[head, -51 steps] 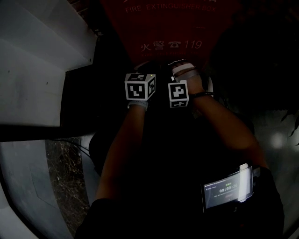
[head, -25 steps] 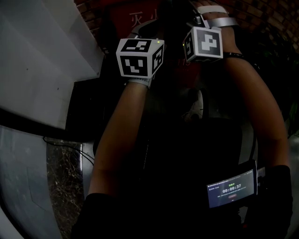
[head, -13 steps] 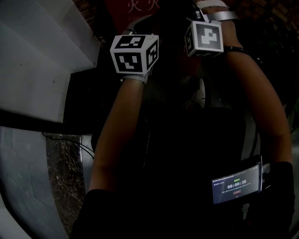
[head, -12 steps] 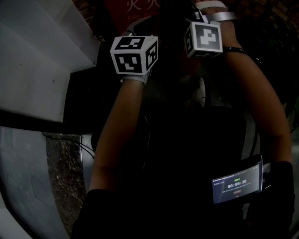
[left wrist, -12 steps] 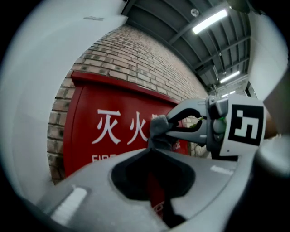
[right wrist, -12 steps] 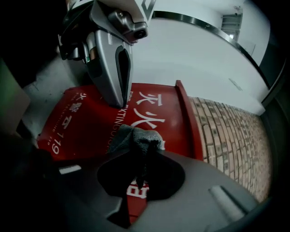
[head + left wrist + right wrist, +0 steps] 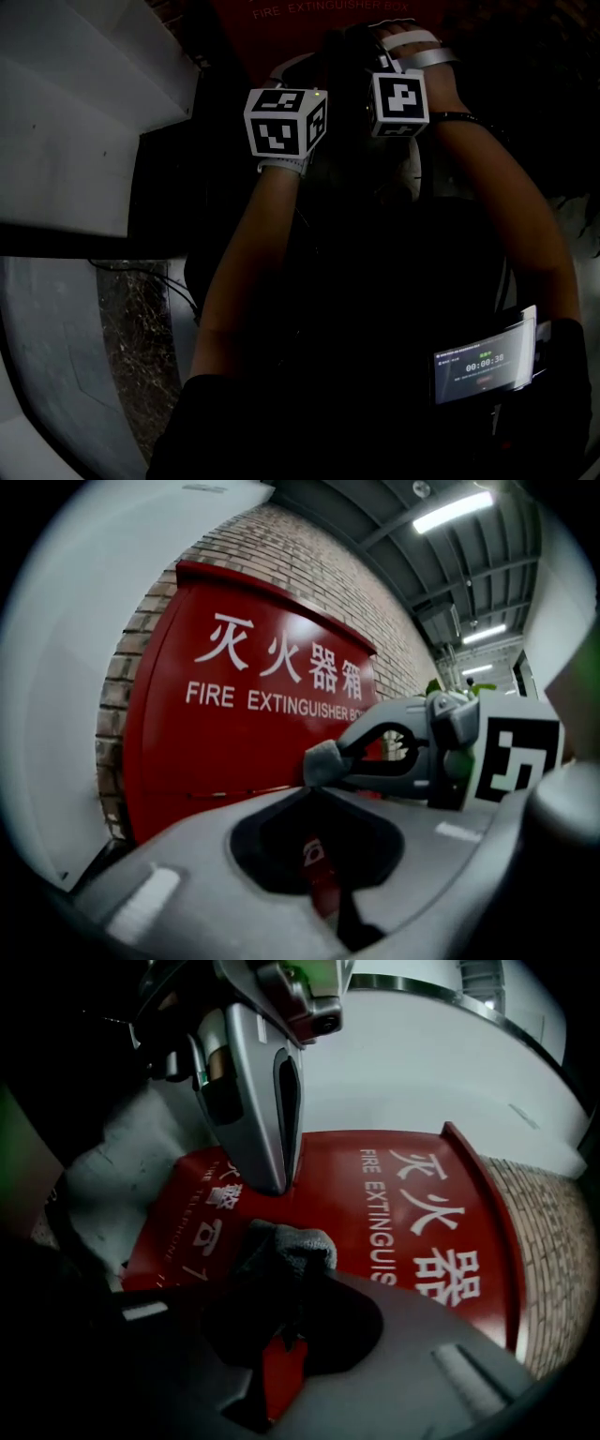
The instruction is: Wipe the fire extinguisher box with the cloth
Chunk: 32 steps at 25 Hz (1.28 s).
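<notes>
The box (image 7: 234,742) stands upright against a brick wall (image 7: 309,564), its red front with white lettering facing both grippers, so the face to be wiped is straight ahead and within reach. A white panel (image 7: 75,667) flanks it on one side.

The cloth (image 7: 286,1246), a small grey wad, is clamped in the right hand-held gripper (image 7: 289,1277). It is bunched at the jaw tips and sticks out ahead of them, so that fabric rather than jaw should meet the painted face. It sits in front of the lower lettering; whether it actually touches the surface cannot be told.

The left hand-held gripper (image 7: 314,794) is clenched with nothing between its jaws. It is raised just beside the right one and points at the same face. It seems to have no part in the wiping, and is probably held close only because both arms are lifted together.

In the head view both forearms reach up and forward towards the box, which is dim at the top of the frame.

The wipe looks to be either just starting or in mid-stroke. The next move calls for light pressure across the lettering, with the grip on the cloth kept firm.
</notes>
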Motion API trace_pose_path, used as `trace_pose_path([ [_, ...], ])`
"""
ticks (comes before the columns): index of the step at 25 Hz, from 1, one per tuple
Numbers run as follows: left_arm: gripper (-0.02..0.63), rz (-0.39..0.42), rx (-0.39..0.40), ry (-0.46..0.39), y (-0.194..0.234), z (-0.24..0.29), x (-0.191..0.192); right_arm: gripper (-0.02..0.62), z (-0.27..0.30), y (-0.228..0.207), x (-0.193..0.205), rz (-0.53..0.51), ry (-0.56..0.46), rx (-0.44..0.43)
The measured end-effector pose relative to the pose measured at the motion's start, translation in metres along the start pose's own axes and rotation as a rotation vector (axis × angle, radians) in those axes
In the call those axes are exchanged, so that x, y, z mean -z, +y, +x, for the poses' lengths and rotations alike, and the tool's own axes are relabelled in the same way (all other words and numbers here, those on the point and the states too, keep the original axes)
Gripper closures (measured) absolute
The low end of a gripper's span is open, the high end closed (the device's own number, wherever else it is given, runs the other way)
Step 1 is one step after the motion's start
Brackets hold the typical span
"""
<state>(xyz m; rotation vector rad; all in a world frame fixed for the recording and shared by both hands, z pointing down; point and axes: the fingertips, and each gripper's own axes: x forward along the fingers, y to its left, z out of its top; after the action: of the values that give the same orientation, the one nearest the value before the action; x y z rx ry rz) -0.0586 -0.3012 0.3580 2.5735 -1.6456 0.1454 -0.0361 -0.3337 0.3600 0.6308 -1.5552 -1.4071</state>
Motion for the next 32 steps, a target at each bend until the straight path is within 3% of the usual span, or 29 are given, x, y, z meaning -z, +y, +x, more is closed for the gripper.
trace_pose_path([
  [25, 0.607, -0.075, 0.046, 0.208, -0.001, 0.028, 0.13, 0.563, 0.047, 0.17, -0.017, -0.007, -0.002, -0.261],
  [32, 0.607, -0.147, 0.058, 0.264, 0.001, 0.033, 0.151, 0.563, 0.052, 0.204, -0.02, -0.025, 0.002, -0.353],
])
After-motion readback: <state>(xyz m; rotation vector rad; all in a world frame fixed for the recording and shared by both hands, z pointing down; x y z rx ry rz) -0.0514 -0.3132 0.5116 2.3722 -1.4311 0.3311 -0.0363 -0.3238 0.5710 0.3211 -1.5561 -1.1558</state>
